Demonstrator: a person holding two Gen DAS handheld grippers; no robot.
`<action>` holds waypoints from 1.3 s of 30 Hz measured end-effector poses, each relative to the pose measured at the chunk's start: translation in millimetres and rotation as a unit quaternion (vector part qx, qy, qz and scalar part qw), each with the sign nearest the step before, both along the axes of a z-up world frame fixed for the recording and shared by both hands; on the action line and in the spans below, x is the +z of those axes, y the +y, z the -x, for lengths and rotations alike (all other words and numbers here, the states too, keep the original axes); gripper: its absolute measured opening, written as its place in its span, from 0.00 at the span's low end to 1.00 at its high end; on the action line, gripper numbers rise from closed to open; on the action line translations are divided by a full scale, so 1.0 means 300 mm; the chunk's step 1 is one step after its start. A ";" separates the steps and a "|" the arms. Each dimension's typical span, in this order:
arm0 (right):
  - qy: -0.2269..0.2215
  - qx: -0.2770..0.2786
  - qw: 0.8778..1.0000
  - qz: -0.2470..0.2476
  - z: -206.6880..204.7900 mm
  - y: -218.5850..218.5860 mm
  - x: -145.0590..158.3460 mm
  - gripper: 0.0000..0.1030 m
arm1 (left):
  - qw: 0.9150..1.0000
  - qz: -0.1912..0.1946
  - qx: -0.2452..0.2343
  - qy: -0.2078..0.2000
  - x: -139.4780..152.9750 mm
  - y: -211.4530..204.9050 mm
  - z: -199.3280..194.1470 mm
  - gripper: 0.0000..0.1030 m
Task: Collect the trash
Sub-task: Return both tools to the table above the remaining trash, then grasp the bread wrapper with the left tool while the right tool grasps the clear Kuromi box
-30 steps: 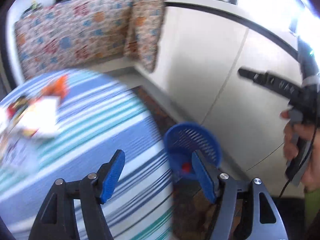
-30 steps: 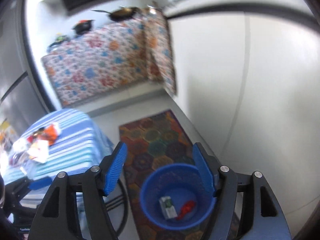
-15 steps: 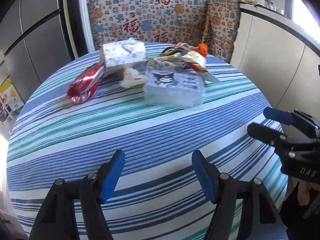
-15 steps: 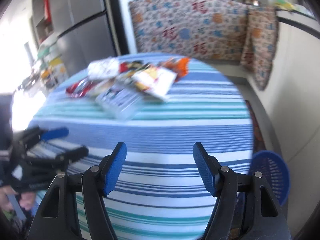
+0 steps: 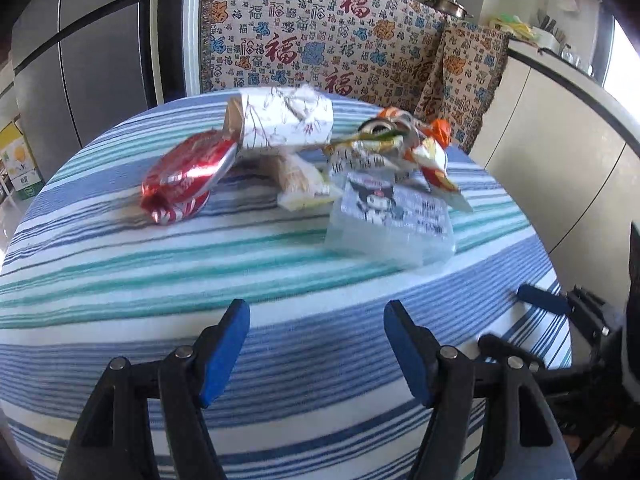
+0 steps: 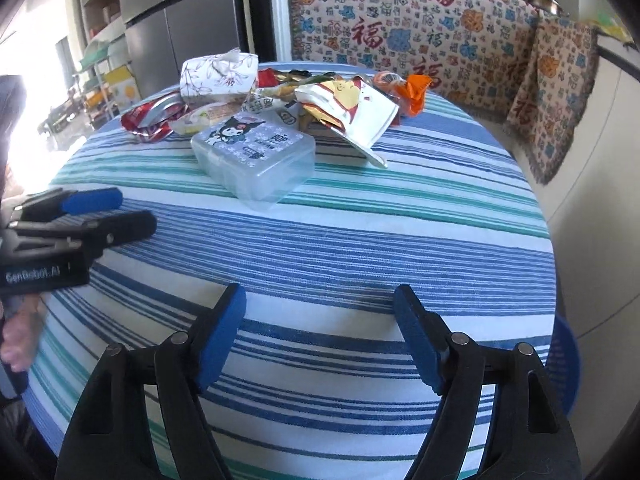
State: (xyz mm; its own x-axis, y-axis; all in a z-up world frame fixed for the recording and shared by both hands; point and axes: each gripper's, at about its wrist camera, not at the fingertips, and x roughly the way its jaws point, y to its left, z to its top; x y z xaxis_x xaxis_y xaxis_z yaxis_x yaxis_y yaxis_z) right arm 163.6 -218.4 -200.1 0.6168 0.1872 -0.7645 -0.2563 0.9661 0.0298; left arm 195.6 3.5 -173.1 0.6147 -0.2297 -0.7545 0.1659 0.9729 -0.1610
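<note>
Several pieces of trash lie bunched together on the far half of the round striped surface (image 5: 280,280). Nearest me in the pile is a clear plastic box (image 6: 256,160) with a cartoon sticker on its lid. To its left lies a crumpled red foil wrapper (image 5: 180,178), and between the two a small pale snack packet (image 5: 300,184). Behind them a white floral-printed paper pack (image 5: 280,122) sits on top of the heap. To the right, a white and yellow pouch (image 6: 352,112) leans over the box's far side, with an orange wrapper (image 6: 416,88) just beyond it.

Both of my tools hang over the bare near part of the cloth, well apart from the pile. My left hand-held gripper (image 5: 316,350) has its blue pads spread with nothing between them. My right hand-held gripper (image 6: 318,336) is also empty, and its jaws are opening wider. Each tool shows at the edge of the other's view, side by side above the stripes.

At the surface's right edge, lower down, the rim of a blue mesh basket (image 6: 566,364) peeks out. Behind everything stands a patterned cloth (image 5: 320,32) draped over a counter, with a grey fridge (image 5: 80,60) to the left.
</note>
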 end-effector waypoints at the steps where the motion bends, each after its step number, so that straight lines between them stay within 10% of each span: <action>1: 0.000 0.001 1.000 0.000 -0.002 0.002 0.000 0.77 | 1.000 0.012 0.002 -0.006 0.019 0.005 -0.024 0.69; 7: -0.003 0.004 1.000 0.001 0.014 0.004 -0.003 0.79 | 1.000 0.028 0.012 -0.008 0.072 0.019 -0.197 0.68; 13: -0.004 0.008 1.000 0.000 0.021 0.009 -0.005 0.80 | 0.999 0.030 0.004 0.026 0.031 0.027 -0.270 0.30; 19: -0.004 0.009 1.000 -0.001 0.019 0.007 -0.007 0.80 | 0.999 0.033 -0.018 0.013 0.068 0.055 -0.170 0.22; 30: 0.009 0.055 0.998 -0.014 -0.037 0.010 -0.006 0.90 | 0.996 -0.038 -0.073 0.027 0.025 0.102 0.191 0.24; 35: 0.037 0.122 0.992 -0.005 -0.162 0.052 -0.004 0.94 | 0.996 -0.030 -0.069 0.036 -0.006 0.086 0.176 0.63; 39: 0.033 0.135 0.990 0.000 -0.278 0.084 0.011 0.94 | 0.997 -0.028 -0.065 0.035 -0.014 0.059 0.146 0.65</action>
State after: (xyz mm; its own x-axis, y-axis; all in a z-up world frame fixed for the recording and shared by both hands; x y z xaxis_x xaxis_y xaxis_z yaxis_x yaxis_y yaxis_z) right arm 247.0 -193.3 -196.7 0.4921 0.3392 -0.8017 -0.5030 0.8624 0.0561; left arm 151.9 21.1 -177.4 0.5278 -0.2600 -0.8086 0.2805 0.9519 -0.1230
